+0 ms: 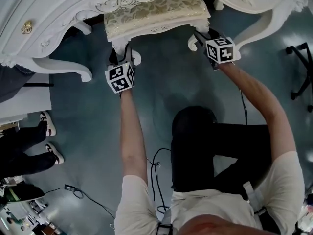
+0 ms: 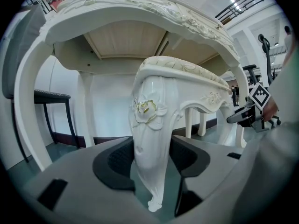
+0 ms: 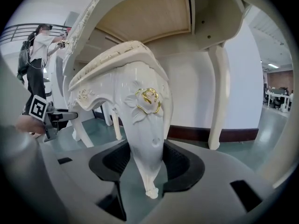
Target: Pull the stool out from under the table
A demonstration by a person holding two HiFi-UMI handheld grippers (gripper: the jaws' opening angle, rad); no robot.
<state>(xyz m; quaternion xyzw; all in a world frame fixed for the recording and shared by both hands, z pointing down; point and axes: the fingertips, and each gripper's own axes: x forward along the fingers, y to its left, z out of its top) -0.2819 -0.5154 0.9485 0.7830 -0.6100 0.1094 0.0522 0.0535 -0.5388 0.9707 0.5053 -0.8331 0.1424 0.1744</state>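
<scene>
- The stool [image 1: 156,14], white with a cream patterned seat, stands between the table's curved front legs, with its rear edge under the tabletop.
- The left gripper [image 1: 121,56] has its jaws clamped on the stool's front left leg [image 2: 152,139], dark pads pressing both sides.
- The right gripper [image 1: 201,36] is closed likewise on the front right leg [image 3: 147,134], just below its gilded rose.
- The ornate white table [image 1: 63,9] arches over the stool.
- On the dark floor, a cable [image 1: 156,165] lies near the person's knees; a bystander's shoes [image 1: 49,124] are to the left and a black chair base [image 1: 301,67] to the right, both well clear.
</scene>
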